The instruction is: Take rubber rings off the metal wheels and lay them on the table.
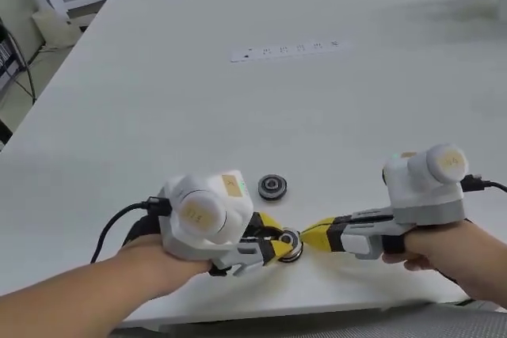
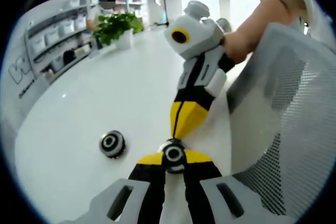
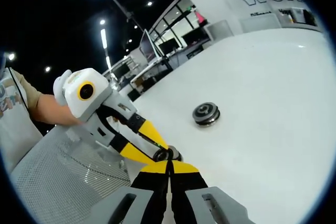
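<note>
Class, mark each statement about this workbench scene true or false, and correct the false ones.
1. The left gripper has its jaws shut on a wheel. True.
2. A second wheel lies on the table, apart from both grippers. True.
3. The right gripper has its jaws wide open. False: they are together, with their tips at the held wheel.
4. The second wheel is bare metal, with no ring. False: a black ring sits around it.
5. The two grippers point away from each other. False: they point toward each other and meet at the held wheel.
</note>
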`<state>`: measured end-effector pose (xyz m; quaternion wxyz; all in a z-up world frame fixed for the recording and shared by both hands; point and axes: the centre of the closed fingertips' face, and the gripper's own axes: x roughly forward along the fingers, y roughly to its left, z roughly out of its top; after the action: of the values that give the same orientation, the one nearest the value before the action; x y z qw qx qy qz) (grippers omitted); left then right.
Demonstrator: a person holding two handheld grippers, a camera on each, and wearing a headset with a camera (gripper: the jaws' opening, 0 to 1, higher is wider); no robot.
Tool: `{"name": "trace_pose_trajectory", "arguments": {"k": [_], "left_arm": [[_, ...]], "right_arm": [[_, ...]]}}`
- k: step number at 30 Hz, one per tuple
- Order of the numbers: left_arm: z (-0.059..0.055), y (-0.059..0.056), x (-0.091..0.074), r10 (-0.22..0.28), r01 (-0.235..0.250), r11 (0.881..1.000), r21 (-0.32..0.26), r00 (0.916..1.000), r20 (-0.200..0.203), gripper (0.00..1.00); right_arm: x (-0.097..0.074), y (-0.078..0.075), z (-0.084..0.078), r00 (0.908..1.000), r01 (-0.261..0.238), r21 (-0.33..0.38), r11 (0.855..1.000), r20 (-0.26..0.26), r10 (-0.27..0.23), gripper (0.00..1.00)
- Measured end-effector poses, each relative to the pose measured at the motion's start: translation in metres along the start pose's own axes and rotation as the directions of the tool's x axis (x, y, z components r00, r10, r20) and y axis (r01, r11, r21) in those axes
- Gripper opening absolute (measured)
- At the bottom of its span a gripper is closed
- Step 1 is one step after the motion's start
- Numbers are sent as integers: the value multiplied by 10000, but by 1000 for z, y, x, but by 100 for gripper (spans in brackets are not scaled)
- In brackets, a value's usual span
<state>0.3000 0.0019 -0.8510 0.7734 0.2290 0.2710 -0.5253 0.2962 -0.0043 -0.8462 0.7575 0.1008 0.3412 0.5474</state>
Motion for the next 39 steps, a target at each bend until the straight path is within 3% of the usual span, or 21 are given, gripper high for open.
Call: {"name": "trace_pose_trajectory", "arguments": {"k": [18,20,21,22,39], "left_arm": [[0,-1,0,-32,32,9999,155,10000,-37,12],[0,-1,1,-36,36,9998,176,10000,-34,12],[-1,-1,1,-30,31,9997,228,10000,-51,12],[-1,-1,1,-21,21,9998,181,10000,-31,12],[0,-1,1,-181,182,9997,155,9998,-36,13]], "right_arm": [[4,7,1,9991,-418,-58,9991,-48,418,0],[6,16,3,9961,-878,11,9961,123,877,0],[9,14,16,9951,-685,-239,9974,691,700,0],[8,19,8,9950,-985,-493,9939,91,990,0],[5,9,3,9988,-489,-834,9953,-132,480,0]]}}
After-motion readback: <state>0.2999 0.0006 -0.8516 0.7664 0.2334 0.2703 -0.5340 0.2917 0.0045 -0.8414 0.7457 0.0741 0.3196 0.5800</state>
